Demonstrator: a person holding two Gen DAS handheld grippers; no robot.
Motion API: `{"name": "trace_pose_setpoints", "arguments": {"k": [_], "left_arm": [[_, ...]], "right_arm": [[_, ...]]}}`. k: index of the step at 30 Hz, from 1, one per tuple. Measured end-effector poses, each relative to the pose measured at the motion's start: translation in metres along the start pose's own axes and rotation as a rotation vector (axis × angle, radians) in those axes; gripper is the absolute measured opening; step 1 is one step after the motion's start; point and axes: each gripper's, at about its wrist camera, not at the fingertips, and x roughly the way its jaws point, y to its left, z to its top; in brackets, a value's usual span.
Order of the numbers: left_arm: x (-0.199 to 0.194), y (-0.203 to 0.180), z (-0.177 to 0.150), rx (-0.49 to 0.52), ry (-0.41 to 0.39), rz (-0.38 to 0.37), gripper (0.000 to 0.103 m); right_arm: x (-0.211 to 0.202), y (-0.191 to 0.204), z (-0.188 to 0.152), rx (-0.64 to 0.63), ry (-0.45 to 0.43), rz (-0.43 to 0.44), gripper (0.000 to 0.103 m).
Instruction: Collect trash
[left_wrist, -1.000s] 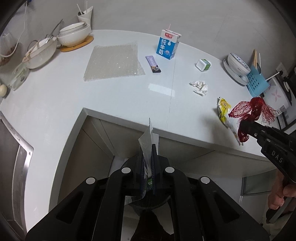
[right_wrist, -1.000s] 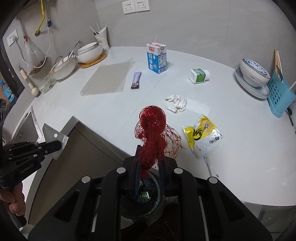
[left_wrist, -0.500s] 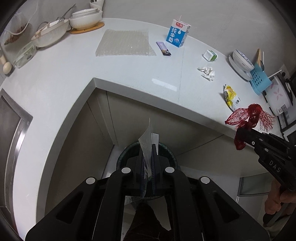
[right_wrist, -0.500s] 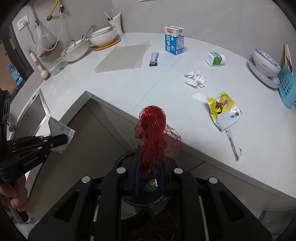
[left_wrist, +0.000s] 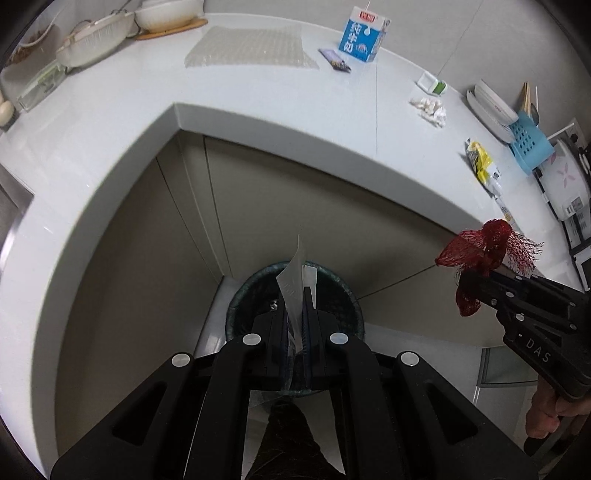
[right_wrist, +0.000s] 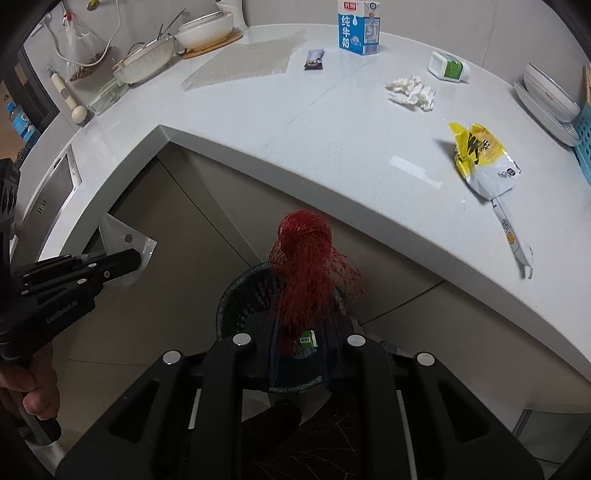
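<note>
Pinching clear wrapper (left_wrist: 295, 277) in left fingers, red net (right_wrist: 306, 258) in right, "DAS", "GenRobot.AI" on grippers

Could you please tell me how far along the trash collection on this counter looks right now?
Done: nothing can be confirmed inside the bin.
In hand: the left gripper is shut on a clear plastic wrapper, the right gripper on a red mesh bag, both above the bin.
Left on the counter: milk carton, dark wrapper, crumpled tissue, yellow snack bag.
</note>
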Motion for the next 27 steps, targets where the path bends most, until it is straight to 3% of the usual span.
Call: {"name": "trace_pose_setpoints", "arguments": {"k": [10, 15, 27], "left_arm": [[0.034, -0.004, -0.007, -0.004, 0.032, -0.035, 0.005], [0.051, -0.006, -0.016, 0.004, 0.047, -0.057, 0.005], [0.107, -0.009, -0.036, 0.045, 0.129, -0.026, 0.005]], "right_arm": [[0.035, 0.000, -0.015, 0.002, 0.044, 0.038, 0.016], [0.051, -0.006, -0.025, 0.006, 0.069, 0.010, 0.016], [0.060, -0.023, -0.036, 0.054, 0.086, -0.042, 0.016]]}}
